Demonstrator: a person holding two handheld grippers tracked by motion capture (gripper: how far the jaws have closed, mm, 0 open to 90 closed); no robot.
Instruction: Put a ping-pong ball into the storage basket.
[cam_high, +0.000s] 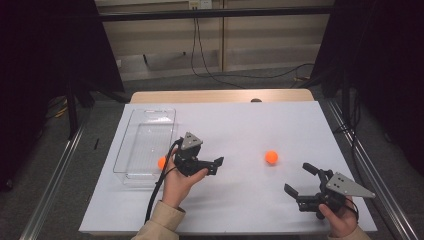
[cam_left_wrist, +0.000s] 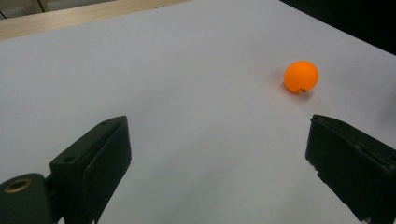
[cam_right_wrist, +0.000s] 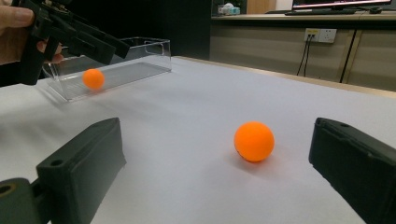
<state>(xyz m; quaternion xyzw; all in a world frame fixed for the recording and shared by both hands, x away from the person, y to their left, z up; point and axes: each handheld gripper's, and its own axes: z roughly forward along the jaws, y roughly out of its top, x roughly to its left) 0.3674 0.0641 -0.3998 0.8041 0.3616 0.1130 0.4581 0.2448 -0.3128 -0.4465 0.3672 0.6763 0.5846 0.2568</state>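
Two grippers, fingers spread and empty, face an orange ball (cam_high: 271, 157) on the white tabletop (cam_high: 235, 125).
Right gripper (cam_high: 301, 181) should straddle the ball evenly before closing; left gripper (cam_high: 215, 165) waits beside the clear tray (cam_high: 145, 145).

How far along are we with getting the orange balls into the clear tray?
One orange ball already sits in the clear tray. The second ball lies loose on the white table. Both the left gripper and right gripper are open and empty; the right one faces that ball, not yet touching it.
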